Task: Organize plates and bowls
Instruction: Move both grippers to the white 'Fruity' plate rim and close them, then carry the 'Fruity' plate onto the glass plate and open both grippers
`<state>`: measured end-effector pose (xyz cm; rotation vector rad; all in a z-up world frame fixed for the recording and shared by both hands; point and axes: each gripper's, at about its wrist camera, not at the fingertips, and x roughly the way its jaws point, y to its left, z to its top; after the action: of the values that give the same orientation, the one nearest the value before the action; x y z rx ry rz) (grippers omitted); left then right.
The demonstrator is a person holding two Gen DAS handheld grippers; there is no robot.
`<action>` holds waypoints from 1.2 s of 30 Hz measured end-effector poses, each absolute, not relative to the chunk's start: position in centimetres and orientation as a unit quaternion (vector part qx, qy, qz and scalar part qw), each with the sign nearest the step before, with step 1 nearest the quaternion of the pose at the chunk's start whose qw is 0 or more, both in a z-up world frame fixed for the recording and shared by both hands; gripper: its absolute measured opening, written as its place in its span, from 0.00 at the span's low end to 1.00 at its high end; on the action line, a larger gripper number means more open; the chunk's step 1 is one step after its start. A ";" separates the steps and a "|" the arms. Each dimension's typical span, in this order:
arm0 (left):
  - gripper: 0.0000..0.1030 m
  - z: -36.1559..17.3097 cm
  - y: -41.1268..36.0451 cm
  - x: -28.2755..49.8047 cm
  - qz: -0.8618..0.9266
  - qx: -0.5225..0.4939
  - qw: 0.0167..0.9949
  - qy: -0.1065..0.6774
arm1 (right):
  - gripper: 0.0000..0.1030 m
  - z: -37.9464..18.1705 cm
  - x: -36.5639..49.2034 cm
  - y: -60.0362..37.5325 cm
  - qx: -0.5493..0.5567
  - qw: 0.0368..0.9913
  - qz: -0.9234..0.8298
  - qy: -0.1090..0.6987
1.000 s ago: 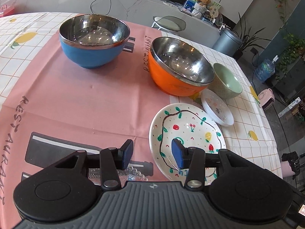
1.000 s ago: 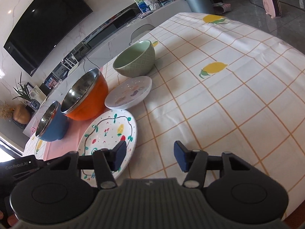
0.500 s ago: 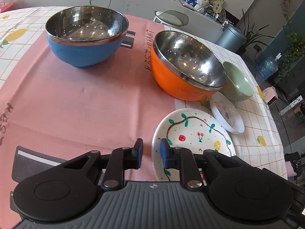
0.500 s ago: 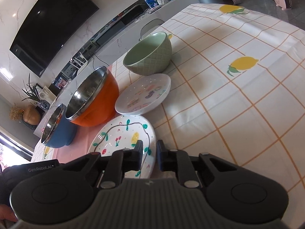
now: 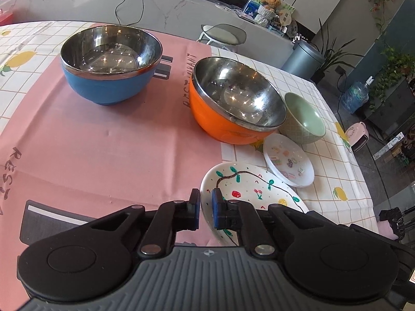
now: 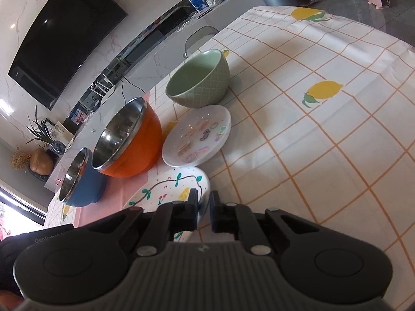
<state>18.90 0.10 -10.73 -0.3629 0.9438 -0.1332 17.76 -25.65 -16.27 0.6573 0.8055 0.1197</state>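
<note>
I have both tools pinched onto the same piece: the left gripper (image 5: 206, 208) is clamped on the near-left rim of the big white plate painted with a vine and fruits (image 5: 249, 194), and the right gripper (image 6: 205, 206) is clamped on its opposite rim, one pad above and one below. I judge that two-sided hold is there so the wide, shallow plate lifts level rather than tipping.

Going from largest down, I count three bowls and two plates. The blue bowl with a steel lining (image 5: 110, 63) stands alone on the pink cloth (image 5: 90, 142), well apart from the rest. The orange bowl with a steel lining (image 5: 233, 101) sits at the cloth's edge, just beside the pale green ceramic bowl (image 5: 306, 118). The small white plate with pastel stickers (image 5: 288, 159) lies between the green bowl and my held plate, its rim seeming to overlap the painted one. That crowding probably calls for a careful lift.
</note>
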 end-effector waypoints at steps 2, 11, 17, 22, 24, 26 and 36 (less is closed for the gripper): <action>0.09 -10.2 0.3 18.4 -0.066 -0.180 0.874 0.447 | 0.06 -15.7 17.5 -25.7 0.316 0.866 0.058 0.384; 0.10 -7.5 2.7 14.5 -0.061 -0.200 0.887 0.410 | 0.07 -13.4 14.7 -24.3 0.313 0.867 0.079 0.380; 0.09 -6.8 5.8 11.0 -0.037 -0.225 0.890 0.394 | 0.07 -12.1 12.4 -21.6 0.299 0.867 0.108 0.383; 0.09 -7.2 8.2 8.5 -0.019 -0.239 0.889 0.389 | 0.06 -11.2 11.0 -18.8 0.273 0.871 0.134 0.385; 0.10 -7.6 9.2 7.5 -0.014 -0.245 0.889 0.387 | 0.06 -11.3 10.4 -17.9 0.268 0.870 0.142 0.390; 0.09 -8.0 10.0 6.7 -0.007 -0.250 0.887 0.388 | 0.06 -11.5 10.0 -17.0 0.261 0.868 0.148 0.397; 0.09 -10.7 10.7 4.9 0.010 -0.232 0.883 0.408 | 0.07 -14.4 9.3 -14.3 0.225 0.856 0.143 0.443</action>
<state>4.90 10.69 -10.69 -0.4823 0.8500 0.0200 9.30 -14.32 -14.40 0.4734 0.9311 0.3016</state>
